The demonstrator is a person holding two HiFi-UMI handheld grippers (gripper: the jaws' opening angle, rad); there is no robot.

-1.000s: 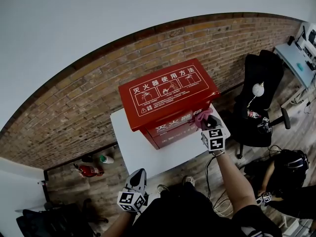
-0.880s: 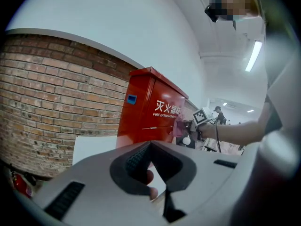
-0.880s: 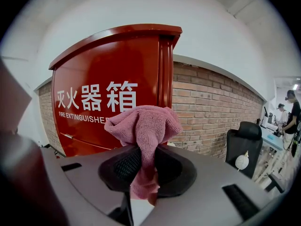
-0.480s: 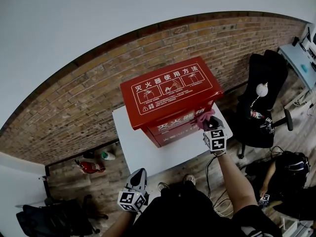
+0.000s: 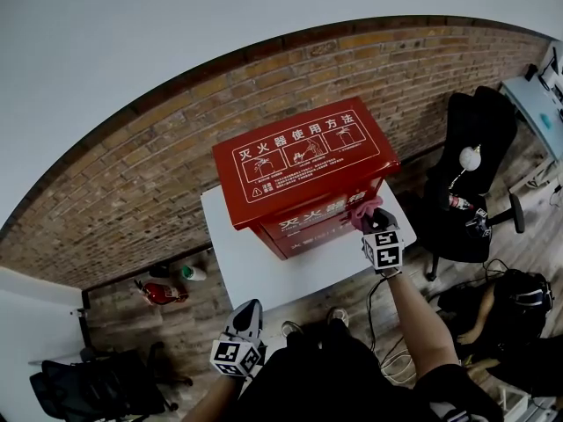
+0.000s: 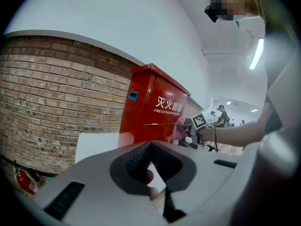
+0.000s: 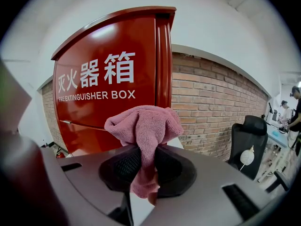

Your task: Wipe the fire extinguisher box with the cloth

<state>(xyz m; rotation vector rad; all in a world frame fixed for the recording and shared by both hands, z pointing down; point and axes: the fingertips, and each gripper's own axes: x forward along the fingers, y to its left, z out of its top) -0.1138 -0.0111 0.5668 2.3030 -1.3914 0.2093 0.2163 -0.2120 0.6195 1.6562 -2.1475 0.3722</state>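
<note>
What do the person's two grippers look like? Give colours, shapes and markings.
The left gripper and right gripper have grey bodies with black ribbed pads. Each carries a white cube with black square markers. A dark cable trails from the right one.

White table [image 5: 255, 272]; red fire extinguisher box [image 5: 303, 161] stands upright on it, toward far edge.

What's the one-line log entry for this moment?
right gripper: shut on pink cloth | pink cloth: at red box front | left gripper: shut, empty
</note>
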